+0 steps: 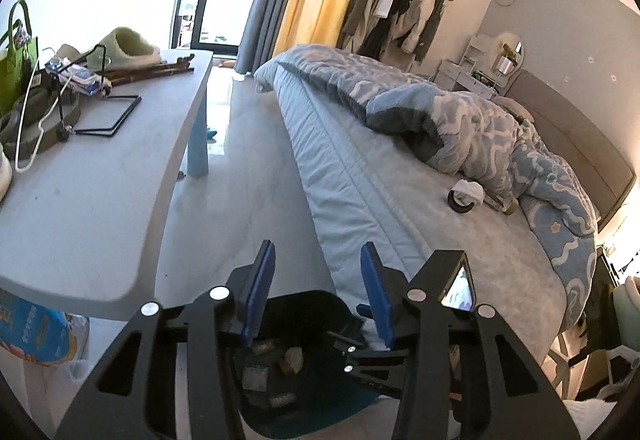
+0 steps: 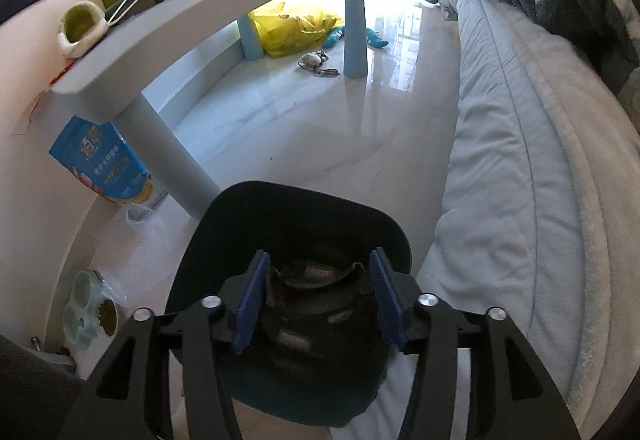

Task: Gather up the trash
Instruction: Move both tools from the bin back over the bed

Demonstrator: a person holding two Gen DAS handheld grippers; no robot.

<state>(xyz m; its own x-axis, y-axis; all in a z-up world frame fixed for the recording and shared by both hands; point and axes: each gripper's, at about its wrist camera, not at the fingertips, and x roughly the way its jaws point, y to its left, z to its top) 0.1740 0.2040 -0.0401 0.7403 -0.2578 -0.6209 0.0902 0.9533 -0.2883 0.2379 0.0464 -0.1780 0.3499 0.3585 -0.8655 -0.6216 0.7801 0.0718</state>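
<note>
In the left wrist view the table [image 1: 100, 200] filled the left side, its clutter pushed toward the upper left corner. That left the near top bare. At the bottom centre the left gripper [image 1: 318, 290] hovered with its blue pads [image 1: 260, 288] apart and nothing between them, so it was released and empty. It pointed down over the dark bin [image 1: 304, 304], which stood on the floor between table and bed [image 1: 400, 200], probably so both hands could reach it. Scraps of trash [image 1: 256, 376] lay inside, low in the frame, which suggests the collecting was partly done. To the right, the quilt lay heaped on the bed.

In the right wrist view a blue packet [image 2: 96, 160] leaned by the table leg at the left. A yellow bag [image 2: 292, 28] and small floor litter [image 2: 312, 60] lay under the table in the upper middle, likely still to be gathered. At the bottom centre the right gripper [image 2: 320, 304] was aimed steeply into the bin, whose raised back wall showed behind it. A dark crumpled thing [image 2: 316, 280] sat between its pads. I could not tell whether the pads pressed it or it already rested in the bin. The mattress edge ran down the right.
</note>
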